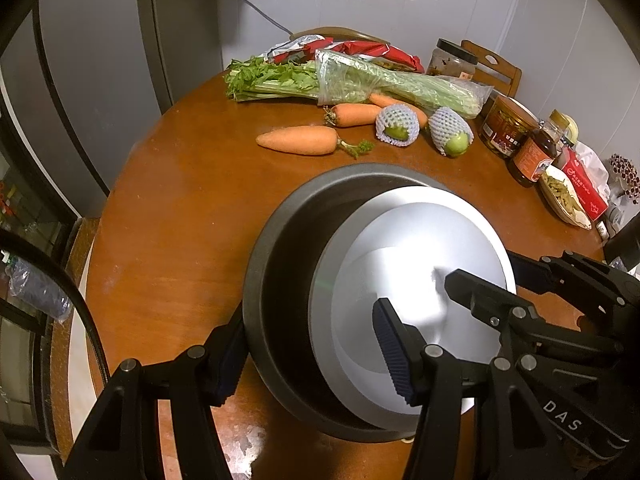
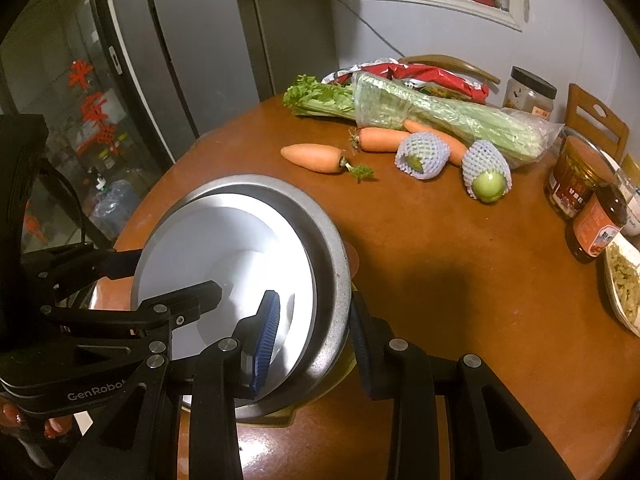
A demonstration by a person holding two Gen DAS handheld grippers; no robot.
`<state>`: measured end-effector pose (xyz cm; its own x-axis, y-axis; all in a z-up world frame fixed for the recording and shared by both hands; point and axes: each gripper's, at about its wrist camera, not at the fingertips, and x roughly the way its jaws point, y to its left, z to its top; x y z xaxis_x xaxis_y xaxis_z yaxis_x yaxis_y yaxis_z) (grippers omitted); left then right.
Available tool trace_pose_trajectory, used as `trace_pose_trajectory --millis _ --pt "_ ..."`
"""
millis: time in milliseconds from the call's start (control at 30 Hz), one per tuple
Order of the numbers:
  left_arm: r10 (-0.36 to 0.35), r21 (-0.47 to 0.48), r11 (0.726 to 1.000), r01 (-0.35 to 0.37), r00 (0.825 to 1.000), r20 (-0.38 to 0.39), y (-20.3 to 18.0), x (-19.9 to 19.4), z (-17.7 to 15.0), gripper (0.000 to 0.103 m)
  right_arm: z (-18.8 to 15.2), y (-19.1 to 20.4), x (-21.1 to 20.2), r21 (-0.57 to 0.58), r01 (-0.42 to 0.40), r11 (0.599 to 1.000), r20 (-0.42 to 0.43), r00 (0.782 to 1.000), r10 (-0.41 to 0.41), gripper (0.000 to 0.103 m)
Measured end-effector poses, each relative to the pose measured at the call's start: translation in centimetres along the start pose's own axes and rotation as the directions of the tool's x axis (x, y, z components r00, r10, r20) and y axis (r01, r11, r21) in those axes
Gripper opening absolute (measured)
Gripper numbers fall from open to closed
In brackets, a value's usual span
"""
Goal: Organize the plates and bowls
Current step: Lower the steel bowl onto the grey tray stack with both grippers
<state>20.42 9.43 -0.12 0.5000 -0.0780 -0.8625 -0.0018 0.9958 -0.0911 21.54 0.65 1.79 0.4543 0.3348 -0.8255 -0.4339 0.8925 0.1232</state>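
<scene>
The left claw (image 1: 316, 344) grips the dark grey metal bowl's (image 1: 276, 248) nine o'clock rim. The right claw (image 2: 316, 344) clamps its three o'clock rim; a white ceramic plate (image 2: 224, 252) sits inside, above the round brown worktop (image 2: 460, 272).

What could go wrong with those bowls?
The silver dish sits tilted inside the dark bowl, so it might slide out or clatter. The left gripper and right gripper only straddle the rim on opposite sides, so the stack could tip if lifted unevenly.

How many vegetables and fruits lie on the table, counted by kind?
Carrots: 3
Green fruits in foam nets: 2
Celery bunches: 1
Total: 6
</scene>
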Motion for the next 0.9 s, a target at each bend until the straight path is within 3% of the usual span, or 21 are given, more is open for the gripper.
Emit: trace_pose_trajectory --millis 900 --pt "0.006 -0.017 1.0 -0.006 1.0 0.009 0.32 -0.13 -0.09 0.06 0.06 0.07 -0.18 0.007 -0.006 1.0 0.0 1.0 0.006 0.041"
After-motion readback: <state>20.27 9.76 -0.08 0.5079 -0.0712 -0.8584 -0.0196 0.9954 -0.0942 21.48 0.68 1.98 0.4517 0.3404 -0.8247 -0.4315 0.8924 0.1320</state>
